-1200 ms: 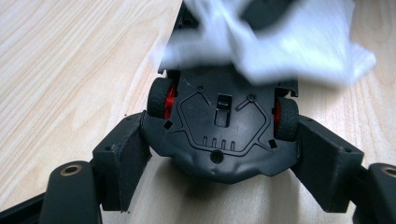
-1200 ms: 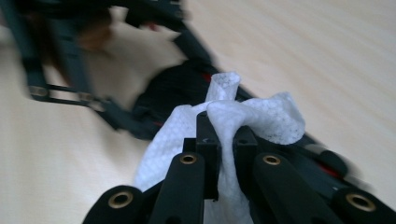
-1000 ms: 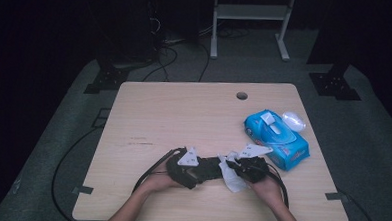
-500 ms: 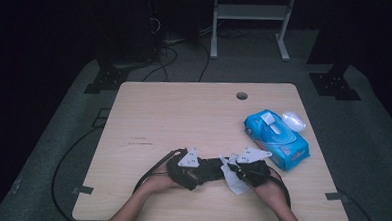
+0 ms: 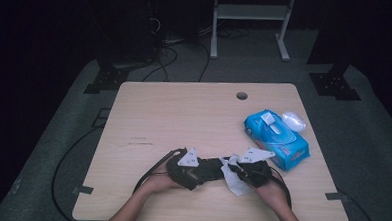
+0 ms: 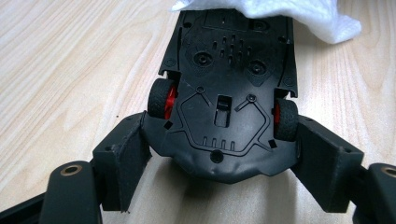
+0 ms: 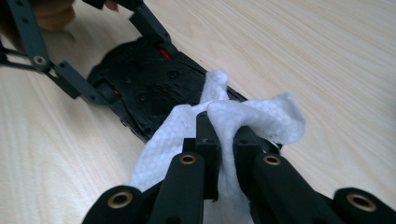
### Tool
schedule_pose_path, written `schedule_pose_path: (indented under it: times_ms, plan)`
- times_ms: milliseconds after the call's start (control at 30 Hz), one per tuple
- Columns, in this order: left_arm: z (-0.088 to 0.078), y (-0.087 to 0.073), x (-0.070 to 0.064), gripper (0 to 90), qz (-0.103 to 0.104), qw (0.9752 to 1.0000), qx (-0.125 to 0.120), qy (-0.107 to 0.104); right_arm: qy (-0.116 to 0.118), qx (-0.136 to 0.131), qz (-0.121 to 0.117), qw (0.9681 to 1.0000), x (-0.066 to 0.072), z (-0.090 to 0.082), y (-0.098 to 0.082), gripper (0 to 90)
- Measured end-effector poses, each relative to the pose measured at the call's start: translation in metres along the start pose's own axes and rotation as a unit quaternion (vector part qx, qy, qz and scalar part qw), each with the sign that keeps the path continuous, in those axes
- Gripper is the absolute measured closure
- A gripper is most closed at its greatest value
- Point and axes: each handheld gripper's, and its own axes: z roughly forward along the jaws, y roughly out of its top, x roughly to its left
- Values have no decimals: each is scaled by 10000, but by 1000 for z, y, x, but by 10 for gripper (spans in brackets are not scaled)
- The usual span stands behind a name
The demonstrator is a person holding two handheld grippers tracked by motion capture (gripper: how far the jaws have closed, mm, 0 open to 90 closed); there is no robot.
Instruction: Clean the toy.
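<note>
Toy car (image 6: 224, 93) belly-up on the bench (image 5: 184, 115), near its front edge, black underside and red-hubbed wheels showing. Left gripper (image 6: 219, 154) clamped across one end of the car — jaws pressing its flanks just behind the wheels. Right gripper (image 7: 223, 140) at the car's other end, jaws pinched together on a bunched white wipe (image 7: 252, 119). Wipe draped over that far end of the car's underside, touching it, with loose folds spilling onto the wood beside the car. From the high view: car (image 5: 206, 168) lying crosswise between the two hands, left gripper (image 5: 184, 167) at its left, right gripper (image 5: 249, 170) and wipe (image 5: 233, 177) at its right. Blue pack of wipes (image 5: 278, 136) behind and to the right of the car — apart from it, flap open, with a small clear lid (image 5: 293, 120) just beyond the pack.
</note>
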Motion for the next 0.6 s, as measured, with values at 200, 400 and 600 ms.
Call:
schedule_pose_path:
  times_ms: [200,400,600]
  plan:
    - [-1,2,0,239,30,10000,21,37,284,-17,-428,9987,27,14,9,848]
    - [-3,2,0,239,-29,10000,-62,51,65,-56,-49,10000,8,7,4,849]
    - [-4,2,0,239,-12,10000,-44,62,363,-124,-351,9986,25,18,13,849]
